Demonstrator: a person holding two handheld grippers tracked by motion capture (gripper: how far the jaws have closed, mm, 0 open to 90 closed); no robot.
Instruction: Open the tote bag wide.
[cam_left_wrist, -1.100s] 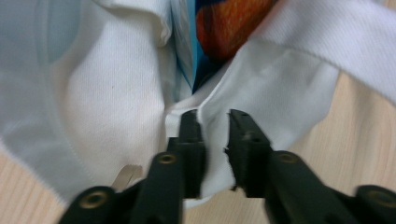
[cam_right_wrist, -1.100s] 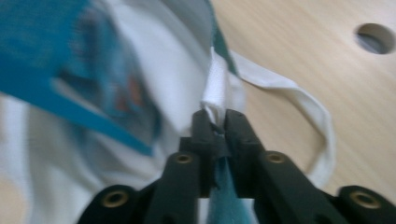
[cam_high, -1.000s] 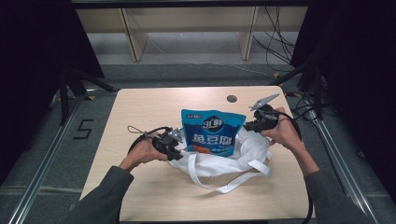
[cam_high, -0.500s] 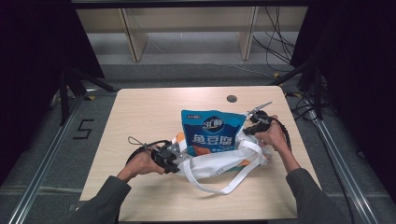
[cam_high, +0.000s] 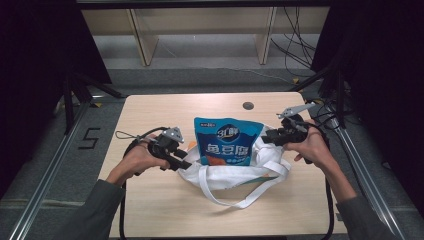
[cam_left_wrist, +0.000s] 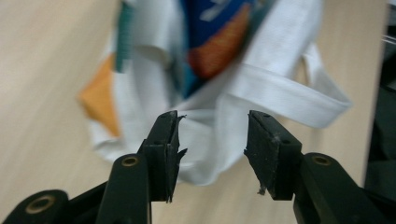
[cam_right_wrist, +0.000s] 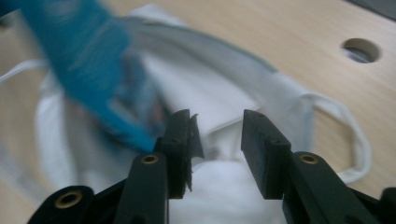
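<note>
A blue snack package (cam_high: 227, 142) stands upright inside a white cloth bag (cam_high: 235, 172) that lies slumped on the wooden table (cam_high: 165, 110). My left gripper (cam_high: 182, 164) is at the bag's left edge. Its jaws have just been opening and stand apart, with the white bag rim (cam_left_wrist: 280, 93) loose just beyond them. My right gripper (cam_high: 265, 140) is at the bag's right edge. Its jaws have also just been opening, and white cloth (cam_right_wrist: 219, 107) lies behind the gap without being pinched. The package (cam_right_wrist: 88, 60) shows blurred at the left of the right gripper view.
A long white strap (cam_high: 250, 200) trails from the bag toward the table's near edge. A round hole (cam_high: 248, 105) sits in the tabletop behind the package. Black frame rails run along both sides of the table.
Both grippers were shut on the bag's rim and now stand open, off the cloth. The bag has sagged around the package. Both hands have lifted slightly.
</note>
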